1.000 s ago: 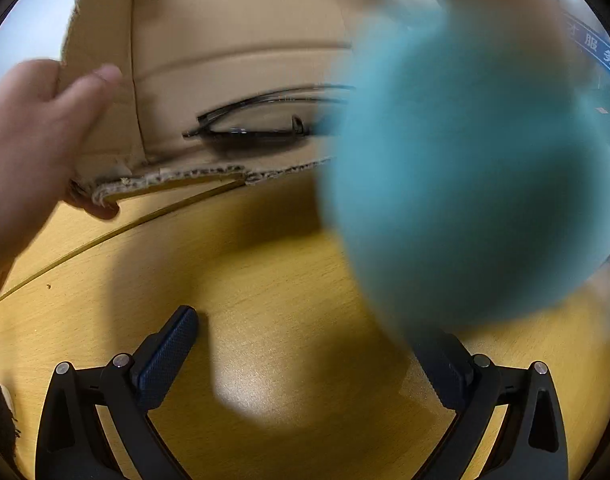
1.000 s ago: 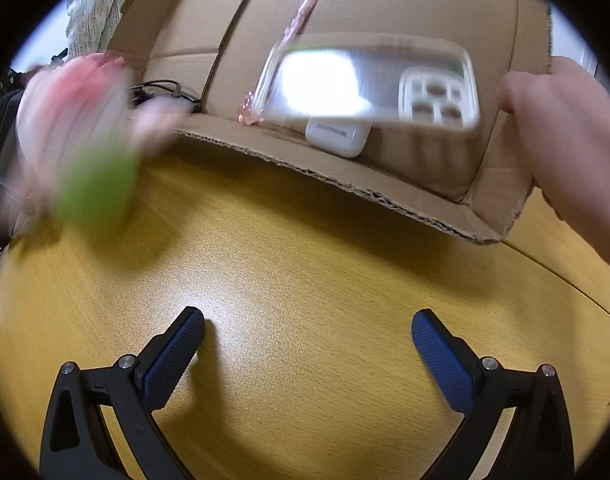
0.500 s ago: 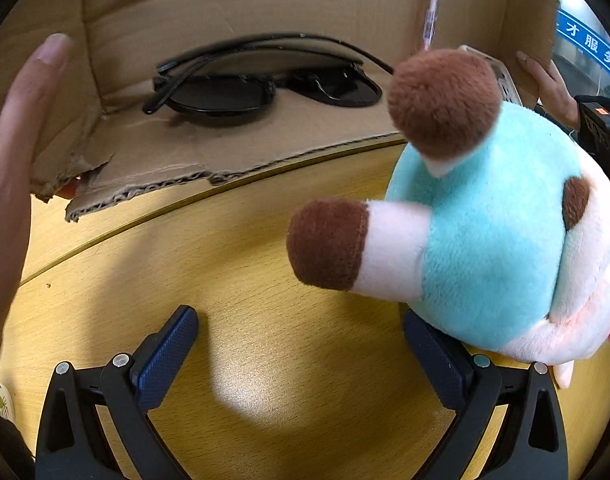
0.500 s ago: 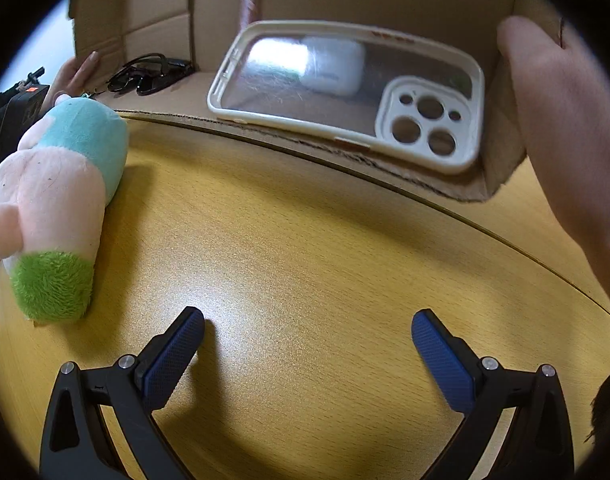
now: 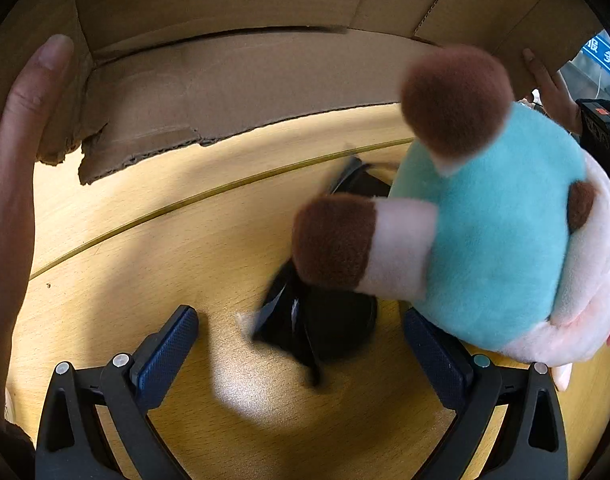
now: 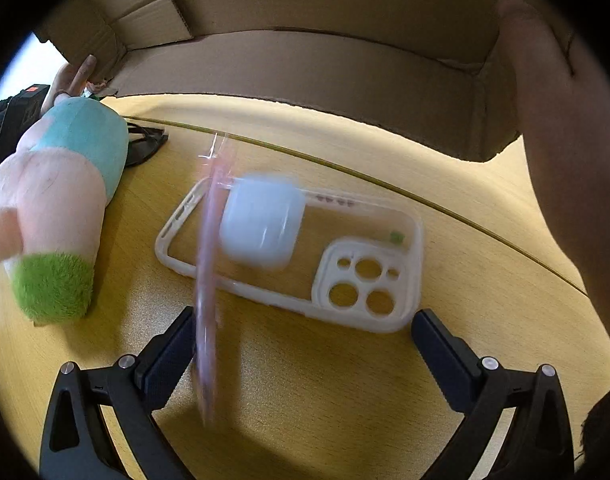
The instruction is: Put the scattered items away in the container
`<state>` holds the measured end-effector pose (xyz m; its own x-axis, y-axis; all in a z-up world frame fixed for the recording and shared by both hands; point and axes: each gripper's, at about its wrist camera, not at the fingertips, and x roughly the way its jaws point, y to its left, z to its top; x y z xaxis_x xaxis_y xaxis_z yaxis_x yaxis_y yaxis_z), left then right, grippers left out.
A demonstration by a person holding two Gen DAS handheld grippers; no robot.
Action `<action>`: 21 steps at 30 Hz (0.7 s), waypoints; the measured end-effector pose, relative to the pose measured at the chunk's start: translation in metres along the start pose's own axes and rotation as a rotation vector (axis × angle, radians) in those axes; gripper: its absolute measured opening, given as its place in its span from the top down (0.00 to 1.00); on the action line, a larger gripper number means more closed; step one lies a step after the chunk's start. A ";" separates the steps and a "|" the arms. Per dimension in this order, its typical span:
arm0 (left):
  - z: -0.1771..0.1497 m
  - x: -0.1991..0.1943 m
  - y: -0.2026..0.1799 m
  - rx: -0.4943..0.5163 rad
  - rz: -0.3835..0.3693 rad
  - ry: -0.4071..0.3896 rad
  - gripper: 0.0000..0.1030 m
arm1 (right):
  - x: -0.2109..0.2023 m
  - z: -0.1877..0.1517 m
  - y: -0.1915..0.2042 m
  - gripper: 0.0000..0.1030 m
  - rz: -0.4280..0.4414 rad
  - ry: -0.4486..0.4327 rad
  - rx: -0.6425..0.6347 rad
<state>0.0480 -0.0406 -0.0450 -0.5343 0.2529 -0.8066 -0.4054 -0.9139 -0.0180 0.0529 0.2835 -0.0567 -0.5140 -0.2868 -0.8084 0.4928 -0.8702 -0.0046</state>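
On my left, bare hands (image 5: 13, 184) tip the cardboard box (image 5: 241, 76) above the table (image 5: 153, 256). My left gripper (image 5: 301, 344) gapes, sunglasses (image 5: 325, 320) between its fingers, plush toy (image 5: 497, 232) alongside. My right gripper (image 6: 303, 344) gapes too, facing the phone case (image 6: 289, 296), blurred earbud case (image 6: 261, 224) and pink pen (image 6: 207, 280).

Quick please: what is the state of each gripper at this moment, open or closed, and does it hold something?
Left gripper: open, holding nothing; sunglasses lie blurred between its fingers.
Right gripper: open, holding nothing; phone case lies ahead.
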 end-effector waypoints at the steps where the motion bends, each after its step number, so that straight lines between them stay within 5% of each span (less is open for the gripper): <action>1: 0.000 0.000 0.000 0.000 0.000 0.000 0.00 | 0.000 0.000 0.000 0.00 0.000 0.000 0.000; 21: 0.002 -0.001 0.000 -0.002 0.002 0.000 0.00 | -0.001 -0.002 0.001 0.00 -0.001 0.000 -0.001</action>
<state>0.0475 -0.0401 -0.0427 -0.5352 0.2511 -0.8066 -0.4029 -0.9151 -0.0176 0.0556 0.2844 -0.0569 -0.5146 -0.2863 -0.8082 0.4929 -0.8700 -0.0057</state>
